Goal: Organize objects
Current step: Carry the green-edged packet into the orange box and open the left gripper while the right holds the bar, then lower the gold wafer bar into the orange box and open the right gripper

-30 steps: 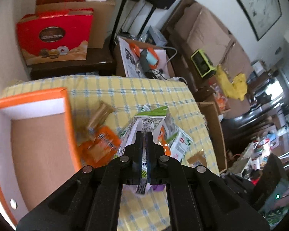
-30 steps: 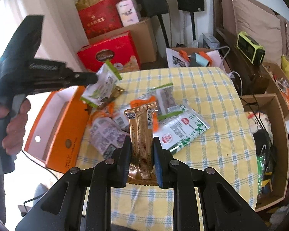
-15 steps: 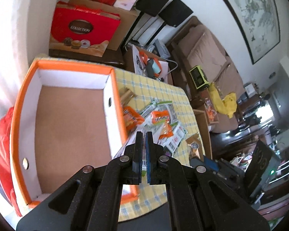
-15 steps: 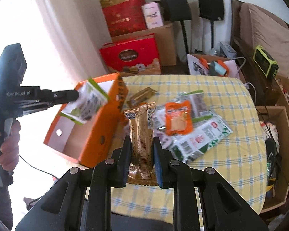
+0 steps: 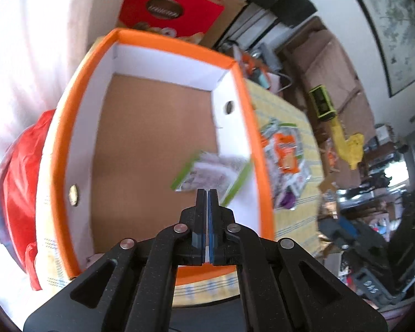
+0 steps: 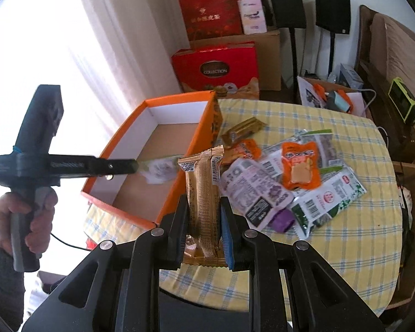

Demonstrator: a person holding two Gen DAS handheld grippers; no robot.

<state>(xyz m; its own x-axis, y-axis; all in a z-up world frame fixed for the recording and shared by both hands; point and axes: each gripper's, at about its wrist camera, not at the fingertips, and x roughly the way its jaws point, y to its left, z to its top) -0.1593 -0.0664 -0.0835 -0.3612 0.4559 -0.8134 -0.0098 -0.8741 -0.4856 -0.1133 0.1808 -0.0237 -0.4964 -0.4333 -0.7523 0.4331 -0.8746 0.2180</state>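
An orange box (image 5: 77,88) with a white and brown inside stands at the table's left end; it also shows in the right wrist view (image 6: 116,188). My left gripper (image 5: 206,193) is over the box, shut on a green-edged snack packet (image 5: 213,170), which hangs blurred above the box floor (image 6: 159,170). My right gripper (image 6: 204,207) is shut on a gold snack bar (image 6: 203,191), held upright above the table's near edge, right of the box. Several snack packets (image 6: 298,166) lie in a pile on the yellow checked tablecloth (image 6: 345,235).
Red gift boxes (image 6: 215,66) and a cardboard carton stand behind the table. A red bag (image 5: 16,171) lies left of the box. A sofa (image 6: 395,44) and an open cardboard box (image 6: 412,221) are at the right.
My left gripper has carried the green-edged packet from the pile leftward over the orange box and lower into it. My right gripper has kept hold of the gold bar and lifted back a little.
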